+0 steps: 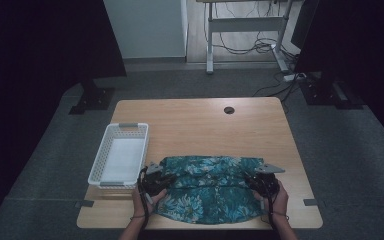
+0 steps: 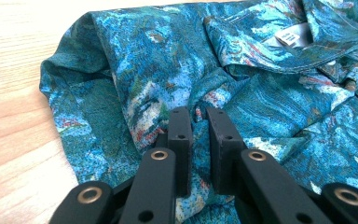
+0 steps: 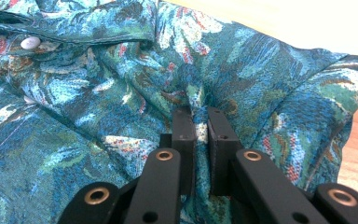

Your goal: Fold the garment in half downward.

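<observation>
Only an unreadable white label [image 2: 292, 37]

From up high I can't read the jaws at all, my hands cover them. The shirt [image 1: 207, 187] runs off both gripper views' edges, and its label [image 2: 292, 37] is way too blurry to read.

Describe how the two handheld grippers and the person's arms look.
Both the left gripper and the right gripper have two flat, black, rectangular jaws on black link arms with brass-ringed holes. In the high view each has a black body topped by a grey three-cornered plate, and a thin black cable trails along each forearm. The forearms are bare, with no sleeves.
</observation>
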{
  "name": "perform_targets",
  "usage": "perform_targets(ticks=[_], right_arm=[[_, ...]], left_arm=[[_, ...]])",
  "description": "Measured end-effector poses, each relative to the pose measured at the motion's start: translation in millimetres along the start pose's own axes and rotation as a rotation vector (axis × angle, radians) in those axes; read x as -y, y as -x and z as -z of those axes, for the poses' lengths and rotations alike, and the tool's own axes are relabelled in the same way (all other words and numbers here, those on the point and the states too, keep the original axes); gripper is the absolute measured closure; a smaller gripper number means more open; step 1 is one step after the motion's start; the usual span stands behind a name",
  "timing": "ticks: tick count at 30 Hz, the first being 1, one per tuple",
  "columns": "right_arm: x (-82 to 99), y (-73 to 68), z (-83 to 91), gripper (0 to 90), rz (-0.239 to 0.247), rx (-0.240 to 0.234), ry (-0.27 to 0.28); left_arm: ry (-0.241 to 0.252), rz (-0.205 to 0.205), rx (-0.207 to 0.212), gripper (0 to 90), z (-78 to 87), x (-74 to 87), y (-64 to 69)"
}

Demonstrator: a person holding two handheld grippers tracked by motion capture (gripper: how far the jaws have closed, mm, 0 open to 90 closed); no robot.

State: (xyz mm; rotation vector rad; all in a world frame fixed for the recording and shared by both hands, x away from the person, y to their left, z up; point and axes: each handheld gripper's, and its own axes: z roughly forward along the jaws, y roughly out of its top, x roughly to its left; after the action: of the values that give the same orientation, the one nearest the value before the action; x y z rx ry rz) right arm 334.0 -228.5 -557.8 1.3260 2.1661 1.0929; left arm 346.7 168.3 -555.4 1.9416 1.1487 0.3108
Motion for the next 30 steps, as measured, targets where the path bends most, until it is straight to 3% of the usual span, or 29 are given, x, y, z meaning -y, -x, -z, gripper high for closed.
perform_targets(ticks=[6,9,23,25,26,27,28,30], right_arm=[[-3.0,5.8,-2.0,83.4,-0.008,0.013,-0.004],[-6.3,7.5,-4.3,83.3,0.005,0.026,-0.013],[-10.8,16.5,-9.9,81.7,-0.022,0.027,-0.003],[-10.9,16.2,-9.1,72.8,-0.025,0.039,-0.008],[-10.9,16.2,-9.1,72.8,-0.025,0.039,-0.008],[-10.7,15.4,-8.5,60.5,-0.027,0.052,-0.007],[-9.6,14.1,-7.2,51.7,-0.027,0.067,0.001],[-7.7,12.8,-4.1,45.4,-0.031,0.052,0.02]], left_arm=[[-0.005,-0.007,-0.01,80.6,-7.0,-6.3,2.1],[-0.005,0.0,-0.014,80.6,-11.3,-10.5,0.4],[0.005,0.026,-0.012,79.0,-18.1,-16.3,-2.8],[0.009,-0.001,-0.023,74.0,-17.0,-16.0,0.6],[0.009,-0.001,-0.023,69.1,-17.0,-16.0,0.6],[0.022,-0.028,-0.039,69.1,-15.4,-15.8,4.5],[0.027,-0.034,-0.04,61.8,-14.5,-15.9,6.1],[0.043,-0.044,-0.052,55.3,-11.2,-16.5,10.3]])
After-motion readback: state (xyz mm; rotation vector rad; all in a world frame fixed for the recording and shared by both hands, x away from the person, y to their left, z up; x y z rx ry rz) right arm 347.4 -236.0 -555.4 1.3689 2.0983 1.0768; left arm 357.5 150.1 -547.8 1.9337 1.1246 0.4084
